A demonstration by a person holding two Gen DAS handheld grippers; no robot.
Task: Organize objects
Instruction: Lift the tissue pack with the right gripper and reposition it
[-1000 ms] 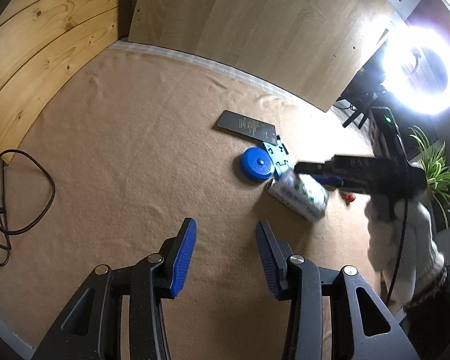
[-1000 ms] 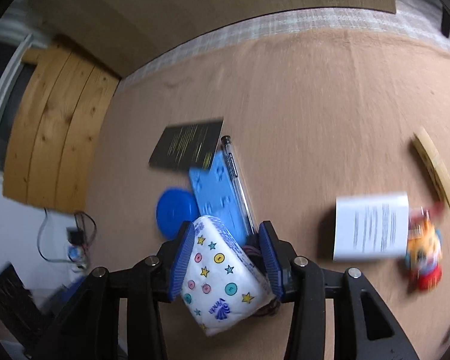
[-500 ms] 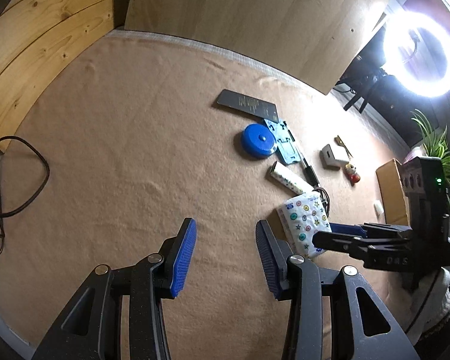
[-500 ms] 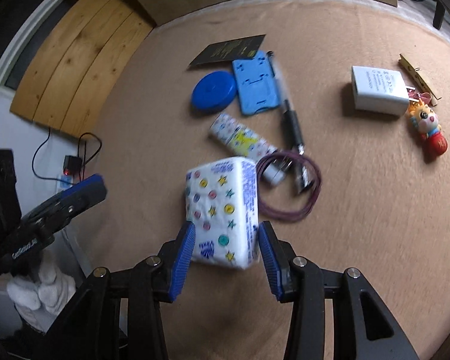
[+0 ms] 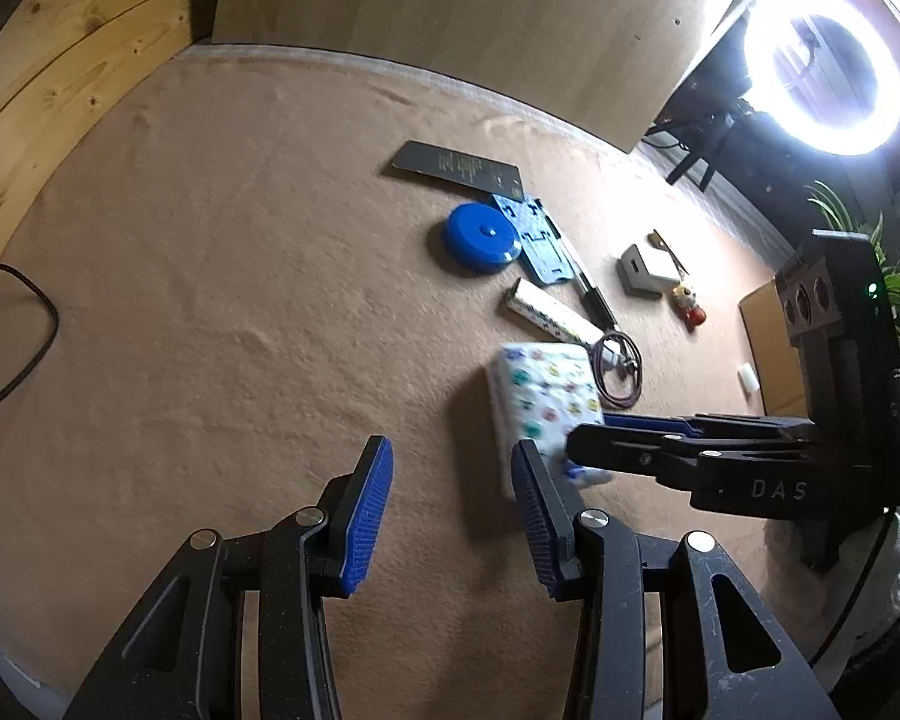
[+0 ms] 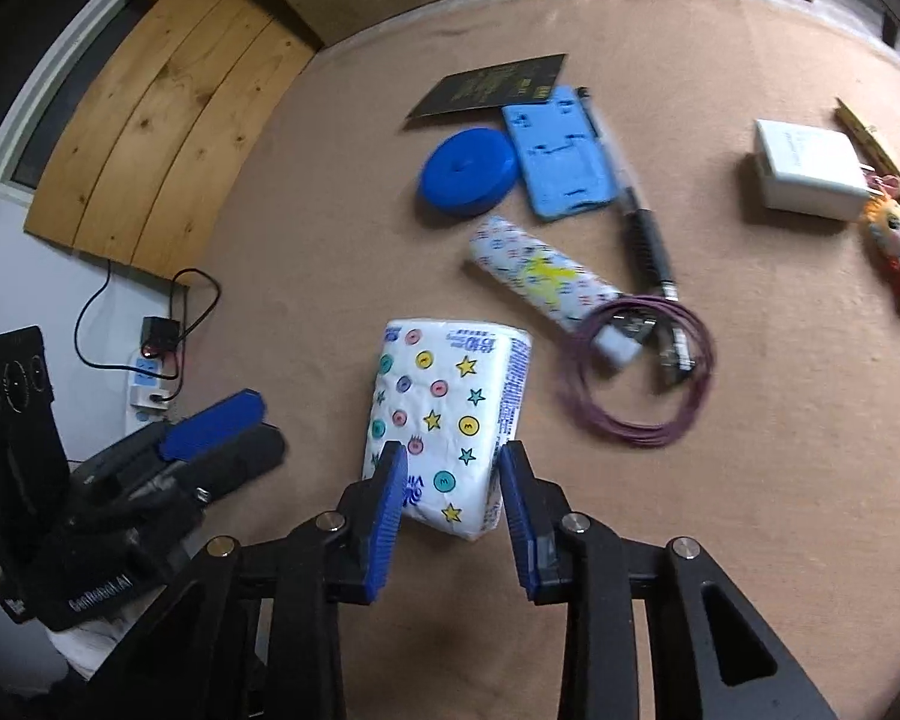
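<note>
Tissue pack between the right claw's closing jaws

The tissue pack (image 6: 450, 414) lies between the right claw (image 6: 450, 483) pads, which touch its near end, on the tan counter (image 6: 306, 276). The left claw (image 5: 450, 507) tilts down just beside it, open and empty.

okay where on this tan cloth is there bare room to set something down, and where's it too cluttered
Bare: the wide stretch of tan cloth between the wooden planks and the blue disc, and the patch between the purple cable coil and the white charger. Crowded: the cluster of black card, disc, blue holder, pen, patterned tube and tissue pack.
</note>
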